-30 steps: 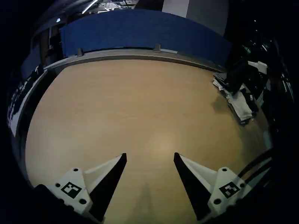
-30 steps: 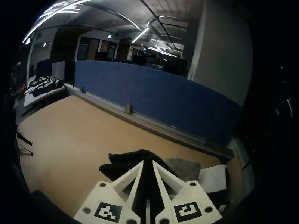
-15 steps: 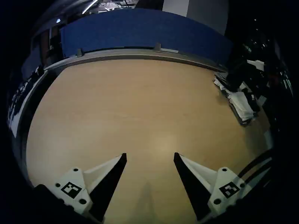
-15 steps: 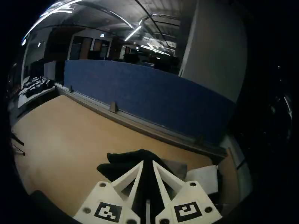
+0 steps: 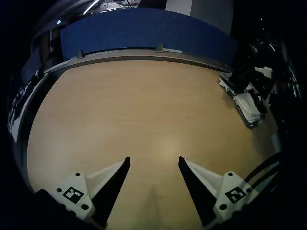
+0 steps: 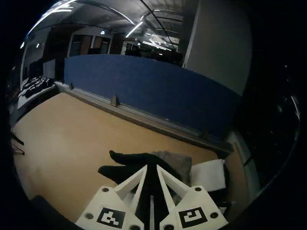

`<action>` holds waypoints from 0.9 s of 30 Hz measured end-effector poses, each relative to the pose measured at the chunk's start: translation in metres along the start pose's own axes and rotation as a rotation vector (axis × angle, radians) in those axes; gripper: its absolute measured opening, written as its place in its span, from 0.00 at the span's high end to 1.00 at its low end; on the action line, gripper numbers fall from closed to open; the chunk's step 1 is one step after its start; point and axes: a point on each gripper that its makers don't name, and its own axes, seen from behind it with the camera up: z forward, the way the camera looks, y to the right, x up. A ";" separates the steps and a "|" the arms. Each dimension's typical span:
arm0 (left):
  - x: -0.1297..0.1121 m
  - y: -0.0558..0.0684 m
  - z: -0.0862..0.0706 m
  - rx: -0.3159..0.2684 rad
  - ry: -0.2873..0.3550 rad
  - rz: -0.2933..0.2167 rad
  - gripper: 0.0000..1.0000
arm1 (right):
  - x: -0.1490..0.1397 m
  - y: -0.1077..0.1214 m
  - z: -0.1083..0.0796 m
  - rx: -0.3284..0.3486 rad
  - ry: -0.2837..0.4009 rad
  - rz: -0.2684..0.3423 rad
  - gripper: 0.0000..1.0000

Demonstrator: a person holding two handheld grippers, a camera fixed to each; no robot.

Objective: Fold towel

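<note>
My right gripper is clenched on the black towel. The cloth is pinched between the two fingers and bunches out past the tips, spreading to their left above the desk. Just behind it lie a grey towel and, further right, a white towel, near the blue partition. My left gripper is released, its fingers spread wide apart over bare wood with nothing between them. In the left gripper view, a pile of towels sits well apart at the desk's right edge.
</note>
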 end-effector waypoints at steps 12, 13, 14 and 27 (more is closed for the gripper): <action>0.002 0.006 0.000 -0.011 -0.006 0.016 0.07 | -0.061 0.013 -0.040 -0.055 -0.052 0.106 0.98; 0.002 0.007 0.000 -0.013 -0.006 0.019 0.06 | -0.066 0.013 -0.043 -0.060 -0.057 0.109 0.98; 0.002 0.008 0.000 -0.014 -0.007 0.021 0.06 | -0.071 0.013 -0.046 -0.065 -0.063 0.113 0.98; 0.002 0.018 -0.003 -0.027 -0.012 0.045 0.06 | -0.127 0.017 -0.066 -0.110 -0.121 0.204 0.98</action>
